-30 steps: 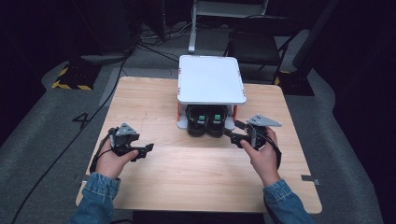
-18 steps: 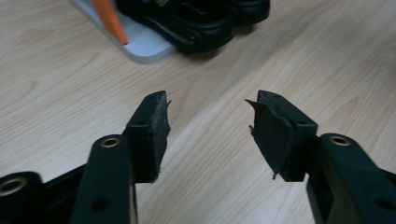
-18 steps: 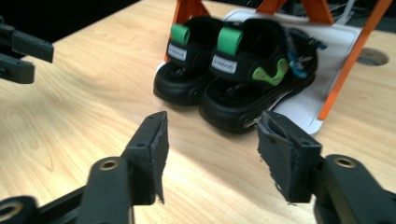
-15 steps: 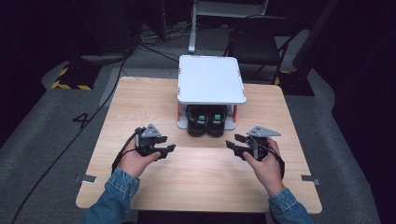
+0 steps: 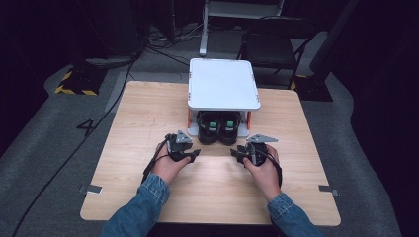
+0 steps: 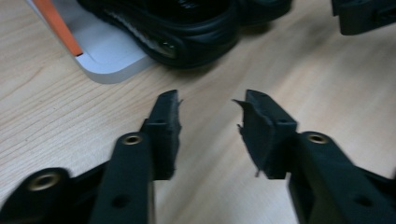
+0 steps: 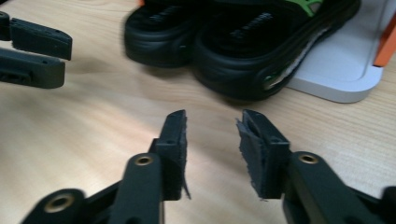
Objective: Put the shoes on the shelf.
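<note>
While both hands are kept low over the wooden table (image 5: 148,123), the left gripper (image 5: 193,154) and the right gripper (image 5: 237,152) are held pretty close together, tips angled toward each other across a small gap of bare wood. Jaws on the left gripper (image 6: 208,123) are seen parted, nothing between them but tabletop. Same deal on the right gripper (image 7: 211,140): jaws spread apart, nothing pinched.

Just beyond the tips, a pair of black shoes (image 5: 218,129) is parked side by side on the bottom level of a small white two-tier rack (image 5: 223,84), with the toes sticking out past the lower tray's front edge onto the table side. Green bits can be made out inside the shoes from above. Orange posts (image 5: 188,118) are spotted at the rack's front corners. In the right gripper view the shoes (image 7: 233,42) sit straight ahead, slightly blurred, and the other gripper's jaws are caught at the upper left. Denim sleeves (image 5: 143,207) are visible at the bottom.
</note>
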`<move>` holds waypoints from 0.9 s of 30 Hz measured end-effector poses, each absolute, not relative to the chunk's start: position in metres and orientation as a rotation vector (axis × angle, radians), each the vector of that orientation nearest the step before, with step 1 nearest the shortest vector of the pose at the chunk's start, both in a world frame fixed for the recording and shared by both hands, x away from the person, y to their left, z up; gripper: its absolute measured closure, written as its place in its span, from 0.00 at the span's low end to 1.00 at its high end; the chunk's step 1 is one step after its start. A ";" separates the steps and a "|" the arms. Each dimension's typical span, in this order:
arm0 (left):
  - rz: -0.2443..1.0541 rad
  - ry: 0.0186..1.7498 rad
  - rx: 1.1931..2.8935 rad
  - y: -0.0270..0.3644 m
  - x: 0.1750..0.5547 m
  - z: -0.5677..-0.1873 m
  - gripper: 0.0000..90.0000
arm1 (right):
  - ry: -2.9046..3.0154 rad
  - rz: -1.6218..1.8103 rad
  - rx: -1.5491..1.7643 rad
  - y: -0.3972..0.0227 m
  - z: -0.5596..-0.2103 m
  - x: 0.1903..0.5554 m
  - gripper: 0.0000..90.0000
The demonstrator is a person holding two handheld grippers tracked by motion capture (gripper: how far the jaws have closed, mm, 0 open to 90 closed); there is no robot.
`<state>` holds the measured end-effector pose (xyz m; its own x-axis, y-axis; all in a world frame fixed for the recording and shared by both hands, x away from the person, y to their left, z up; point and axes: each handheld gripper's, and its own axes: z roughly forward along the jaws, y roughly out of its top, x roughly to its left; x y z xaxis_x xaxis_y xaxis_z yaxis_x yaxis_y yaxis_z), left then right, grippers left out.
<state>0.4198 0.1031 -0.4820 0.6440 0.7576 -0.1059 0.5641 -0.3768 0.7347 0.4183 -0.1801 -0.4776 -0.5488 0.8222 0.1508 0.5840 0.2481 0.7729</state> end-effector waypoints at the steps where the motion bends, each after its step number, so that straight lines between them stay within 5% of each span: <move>1: 0.329 1.041 2.081 0.101 0.423 -0.485 0.53 | 2.219 1.192 1.311 -0.179 -0.479 0.421 0.61; 5: 0.369 1.045 2.034 0.094 0.432 -0.489 0.52 | 2.175 1.195 1.308 -0.175 -0.484 0.432 0.52; 11: 0.366 1.042 2.017 0.084 0.442 -0.494 0.73 | 2.141 1.171 1.294 -0.173 -0.490 0.444 0.52; 16: 0.389 1.037 2.071 0.080 0.445 -0.488 0.73 | 2.152 1.168 1.260 -0.171 -0.493 0.450 0.46; 27: 0.410 1.045 2.017 0.067 0.476 -0.489 0.66 | 2.164 1.103 1.181 -0.176 -0.485 0.482 0.58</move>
<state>0.4757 0.0667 -0.4885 0.6046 0.7930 -0.0751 0.5299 -0.3299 0.7813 0.4819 -0.1757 -0.4847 -0.5402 0.8415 -0.0021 0.4926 0.3183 0.8100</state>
